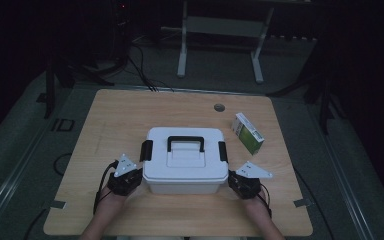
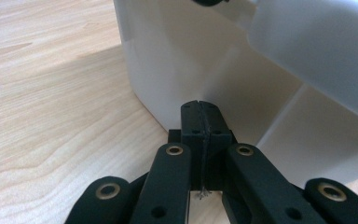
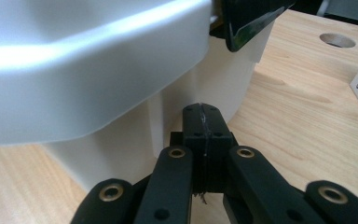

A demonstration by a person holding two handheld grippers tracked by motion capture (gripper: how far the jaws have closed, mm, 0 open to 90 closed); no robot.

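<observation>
White storage box (image 1: 184, 160) sat mid-table, long axis running left to right, its black handle (image 1: 185, 142) lying along that axis. Left gripper (image 1: 131, 176) and right gripper (image 1: 236, 181), both clenched on nothing, flanked its near corners

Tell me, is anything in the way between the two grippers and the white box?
Nothing visible is. The left gripper and right gripper, both shut, sit right beside the white box; the green carton lies off behind.

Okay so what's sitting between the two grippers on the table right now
The white box with its black handle lies between them in the high view: the left gripper is at its left end, the right gripper at its right end, both shut.
</observation>
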